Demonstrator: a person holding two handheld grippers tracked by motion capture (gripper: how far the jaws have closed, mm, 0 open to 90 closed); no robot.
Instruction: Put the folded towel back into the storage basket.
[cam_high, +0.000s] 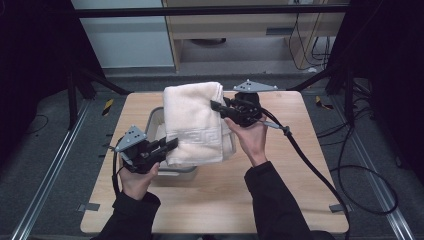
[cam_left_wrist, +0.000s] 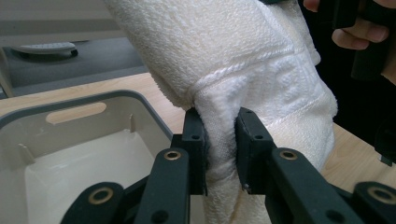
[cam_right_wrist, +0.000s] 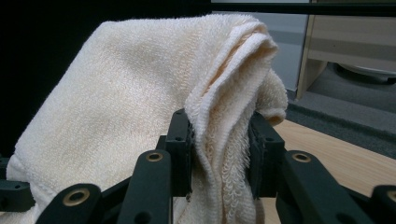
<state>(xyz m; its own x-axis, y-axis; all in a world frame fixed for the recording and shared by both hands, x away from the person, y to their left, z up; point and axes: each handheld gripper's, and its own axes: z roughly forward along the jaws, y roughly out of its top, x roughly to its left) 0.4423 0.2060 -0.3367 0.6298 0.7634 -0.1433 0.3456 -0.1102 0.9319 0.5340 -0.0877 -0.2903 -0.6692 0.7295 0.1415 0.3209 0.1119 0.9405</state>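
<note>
A folded cream towel (cam_high: 192, 122) hangs in the air over a pale grey bin (cam_high: 156, 122) on the wooden table (cam_high: 215, 200). My left gripper (cam_high: 172, 144) is shut on the towel's near left edge; in the left gripper view its jaws pinch a fold of white terry (cam_left_wrist: 219, 140), with the bin (cam_left_wrist: 70, 154) below and behind it. My right gripper (cam_high: 216, 106) is shut on the towel's far right edge; the right gripper view has several layers of towel (cam_right_wrist: 219, 154) squeezed between its jaws. The towel covers most of the bin.
The bin's inside (cam_left_wrist: 88, 168) holds nothing that I can see. Black cables (cam_high: 310, 165) trail from the right gripper across the table's right side. Bare tabletop lies in front of the bin. Dark frame posts (cam_high: 345, 85) and wooden furniture (cam_high: 250, 25) stand beyond the table.
</note>
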